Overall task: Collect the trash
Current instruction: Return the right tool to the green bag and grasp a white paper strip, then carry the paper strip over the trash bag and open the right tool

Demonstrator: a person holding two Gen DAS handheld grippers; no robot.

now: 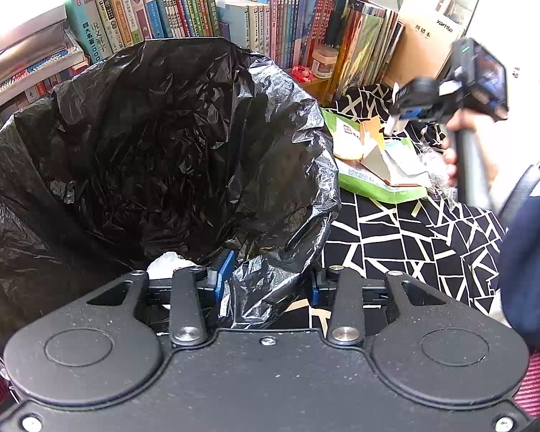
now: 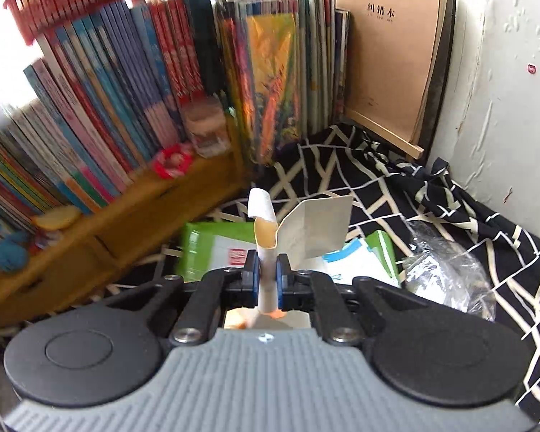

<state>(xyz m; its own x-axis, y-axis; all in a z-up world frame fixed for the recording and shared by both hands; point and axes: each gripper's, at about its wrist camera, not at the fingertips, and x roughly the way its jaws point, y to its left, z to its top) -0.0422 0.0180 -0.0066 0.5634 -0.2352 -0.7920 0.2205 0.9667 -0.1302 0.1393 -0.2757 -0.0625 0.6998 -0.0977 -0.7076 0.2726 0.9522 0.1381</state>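
Observation:
A black trash bag (image 1: 154, 136) stands wide open on the left, with a crumpled white tissue (image 1: 169, 262) inside near its front. My left gripper (image 1: 268, 284) is open, its blue-padded fingers (image 1: 222, 275) astride the bag's near rim. My right gripper (image 2: 267, 270) is shut on a scrap of white and tan paper (image 2: 262, 216) with a folded card flap (image 2: 316, 230). In the left wrist view the right gripper (image 1: 401, 113) hangs blurred over a pile of trash, held by a hand (image 1: 453, 151). The pile holds green packaging (image 2: 205, 248) (image 1: 374, 183) and clear plastic wrap (image 2: 446, 273).
A black and white patterned cloth (image 1: 396, 244) (image 2: 450, 194) covers the surface. Rows of upright books (image 1: 183, 14) (image 2: 100, 108) line the back on a wooden shelf (image 2: 100, 244). A brown notebook (image 2: 388, 57) leans at the wall corner. A small jar (image 1: 322, 61) and a red toy (image 2: 171, 160) sit by the books.

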